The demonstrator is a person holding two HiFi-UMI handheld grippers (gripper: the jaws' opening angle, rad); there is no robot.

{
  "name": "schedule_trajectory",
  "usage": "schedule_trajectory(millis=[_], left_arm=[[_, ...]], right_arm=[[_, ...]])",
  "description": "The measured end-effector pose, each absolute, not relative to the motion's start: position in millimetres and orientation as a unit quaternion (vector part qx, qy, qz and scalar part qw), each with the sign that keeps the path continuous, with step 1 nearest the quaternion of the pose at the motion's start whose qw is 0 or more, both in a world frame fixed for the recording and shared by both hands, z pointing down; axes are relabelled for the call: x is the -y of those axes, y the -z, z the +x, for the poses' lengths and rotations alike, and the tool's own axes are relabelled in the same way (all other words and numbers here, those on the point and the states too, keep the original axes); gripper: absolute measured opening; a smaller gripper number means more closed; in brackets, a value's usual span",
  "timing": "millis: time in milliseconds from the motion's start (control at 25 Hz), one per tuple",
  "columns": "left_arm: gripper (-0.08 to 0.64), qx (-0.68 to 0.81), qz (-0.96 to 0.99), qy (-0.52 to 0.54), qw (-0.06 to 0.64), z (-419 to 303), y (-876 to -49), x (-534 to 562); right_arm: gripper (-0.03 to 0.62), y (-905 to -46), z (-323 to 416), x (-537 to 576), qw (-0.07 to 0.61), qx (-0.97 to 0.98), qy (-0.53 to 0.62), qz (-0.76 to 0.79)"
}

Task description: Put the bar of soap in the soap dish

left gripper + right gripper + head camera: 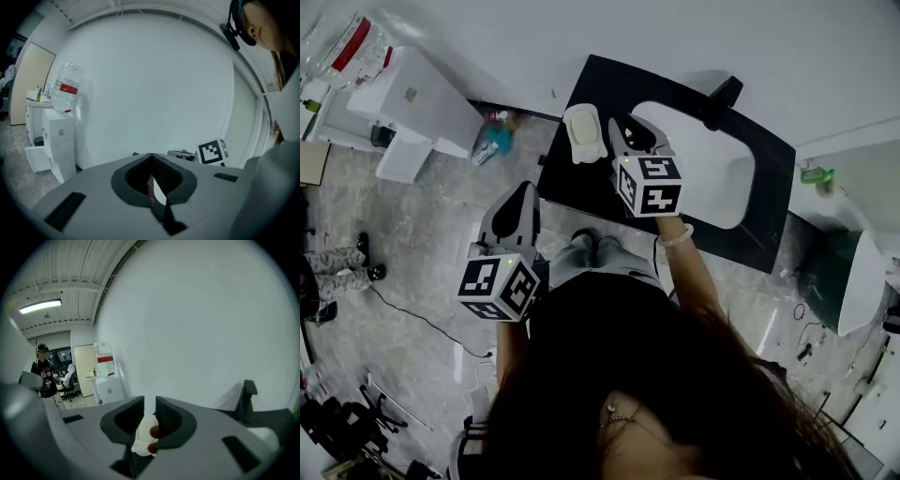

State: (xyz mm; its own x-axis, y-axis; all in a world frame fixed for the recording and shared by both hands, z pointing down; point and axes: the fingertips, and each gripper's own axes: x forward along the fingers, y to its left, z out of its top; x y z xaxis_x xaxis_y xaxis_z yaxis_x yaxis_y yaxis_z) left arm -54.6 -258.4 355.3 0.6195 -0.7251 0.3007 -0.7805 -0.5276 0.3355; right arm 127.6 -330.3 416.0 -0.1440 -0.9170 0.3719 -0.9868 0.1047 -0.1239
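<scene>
In the head view a pale bar of soap (581, 129) lies in the white soap dish (582, 155) at the left end of the black counter (572, 192). My right gripper (630, 129) hovers just right of the dish, above the counter. In the right gripper view its jaws (149, 401) stand a narrow gap apart with nothing between the pads. Down through that gap I see the dish (138, 447) with the soap (143, 430). My left gripper (525, 189) hangs off the counter's left edge over the floor. Its jaws (151, 157) meet at the tips and hold nothing.
A white sink basin (703, 164) with a black faucet (722, 94) fills the counter's right part. A white cabinet (412, 103) and a water bottle (65, 91) stand to the left. A green bottle (816, 175) sits at the right. A person (44, 366) stands far off.
</scene>
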Motion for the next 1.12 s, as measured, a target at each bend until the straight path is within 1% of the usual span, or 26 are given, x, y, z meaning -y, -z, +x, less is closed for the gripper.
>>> schedule_trajectory(millis=[120, 280, 440, 720, 920, 1120], left_arm=[[0.0, 0.411, 0.883, -0.064, 0.217, -37, -350, 258], [0.0, 0.387, 0.894, -0.076, 0.215, -16, -348, 255], [0.0, 0.374, 0.897, -0.095, 0.217, 0, -352, 252], [0.0, 0.371, 0.891, -0.117, 0.235, 13, -368, 248], [0.0, 0.365, 0.892, -0.118, 0.237, 22, -368, 244], [0.0, 0.358, 0.897, -0.123, 0.23, 33, -365, 240]], right_arm=[[0.051, -392, 142, 306, 0.078, 0.732, -0.172, 0.654], [0.035, -365, 159, 270, 0.066, 0.729, -0.167, 0.661], [0.02, -362, 176, 236, 0.049, 0.715, -0.195, 0.67], [0.018, -378, 193, 192, 0.026, 0.691, -0.249, 0.678], [0.018, -395, 203, 183, 0.049, 0.678, -0.264, 0.685], [0.018, -394, 209, 178, 0.04, 0.678, -0.268, 0.683]])
